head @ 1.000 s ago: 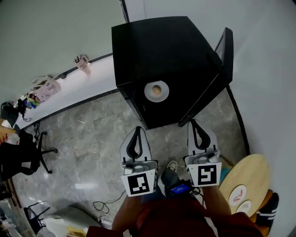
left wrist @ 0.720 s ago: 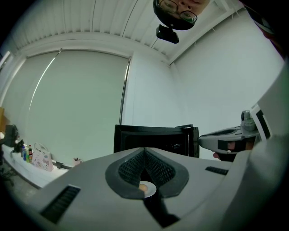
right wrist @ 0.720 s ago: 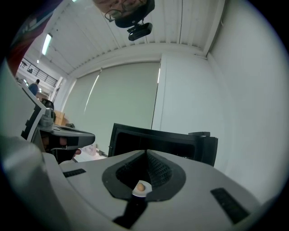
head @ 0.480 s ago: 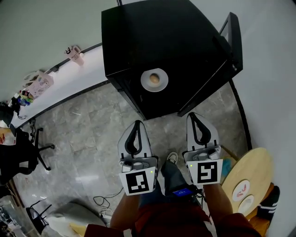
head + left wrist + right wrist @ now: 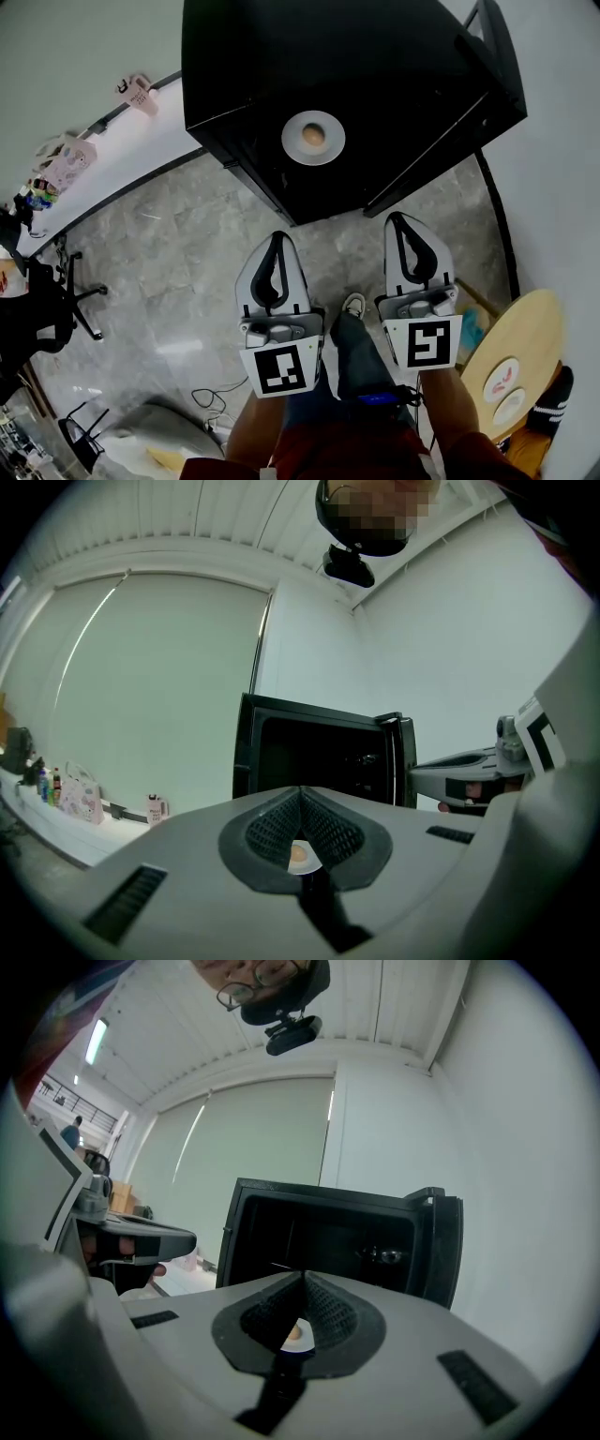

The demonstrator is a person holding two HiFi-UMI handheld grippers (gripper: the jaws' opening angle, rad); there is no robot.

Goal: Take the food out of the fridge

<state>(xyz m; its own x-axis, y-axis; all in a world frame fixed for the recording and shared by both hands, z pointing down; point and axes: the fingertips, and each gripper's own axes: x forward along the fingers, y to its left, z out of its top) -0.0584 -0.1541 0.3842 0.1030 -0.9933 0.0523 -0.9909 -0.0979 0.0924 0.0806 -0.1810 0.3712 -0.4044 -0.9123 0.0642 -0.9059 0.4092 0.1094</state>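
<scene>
A black fridge (image 5: pixel 309 75) stands on the floor with its door (image 5: pixel 487 84) swung open to the right. Inside it lies a white plate (image 5: pixel 313 138) with a small round brownish piece of food (image 5: pixel 314 136). My left gripper (image 5: pixel 278 239) and right gripper (image 5: pixel 401 220) hover side by side in front of the opening, both shut and empty, a short way from the plate. In the left gripper view the plate (image 5: pixel 301 857) shows just beyond the shut left gripper (image 5: pixel 301 789). The right gripper view shows the same plate (image 5: pixel 296 1333) past the right gripper (image 5: pixel 303 1276).
A round wooden table (image 5: pixel 511 361) with small dishes stands at the lower right. A black office chair (image 5: pixel 47 314) is at the left, and a white ledge (image 5: pixel 94 178) with pink items runs along the wall. Cables (image 5: pixel 211 408) lie on the grey tiled floor.
Both grippers have sunk together and stay shut. In the head view the fridge now sits higher and looks larger.
</scene>
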